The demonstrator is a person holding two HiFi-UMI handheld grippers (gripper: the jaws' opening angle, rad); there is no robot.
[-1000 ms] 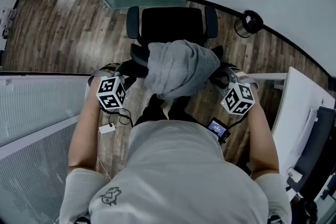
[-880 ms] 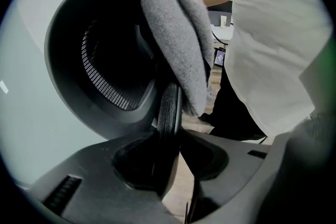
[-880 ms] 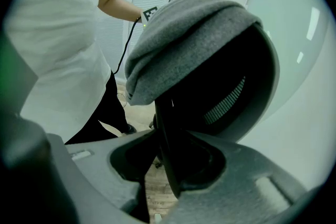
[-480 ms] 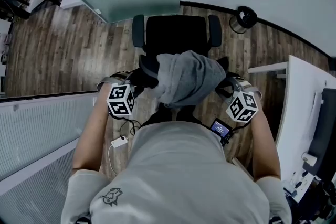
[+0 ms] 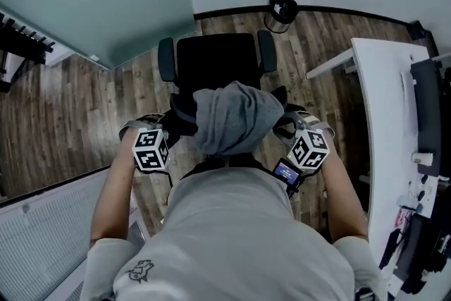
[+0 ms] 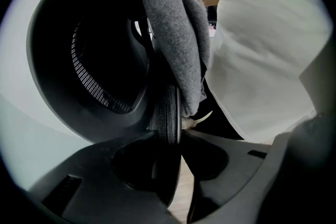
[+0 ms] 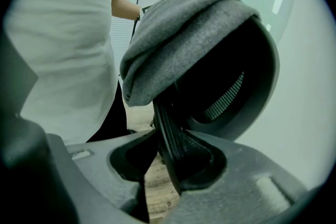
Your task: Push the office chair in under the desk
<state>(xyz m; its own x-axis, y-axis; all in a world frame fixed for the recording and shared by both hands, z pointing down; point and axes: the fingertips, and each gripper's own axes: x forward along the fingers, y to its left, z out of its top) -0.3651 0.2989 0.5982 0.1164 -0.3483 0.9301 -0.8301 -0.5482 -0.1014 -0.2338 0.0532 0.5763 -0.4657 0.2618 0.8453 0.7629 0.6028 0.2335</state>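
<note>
One office chair (image 5: 215, 60) stands on open floor (image 5: 320, 53), well apart from the one desk (image 5: 380, 81) at right, wall ahead. Left hand-held gripper (image 5: 171, 122) clamps the backrest's edge. Right hand-held gripper (image 5: 285, 122) has jaws opening, the other edge between them. One gray sweater (image 5: 232, 116) drapes the backrest.

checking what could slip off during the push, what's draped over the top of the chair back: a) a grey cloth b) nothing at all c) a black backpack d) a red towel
a: a grey cloth hangs over the top of the office chair backrest, as the head view and both gripper views show.
</note>
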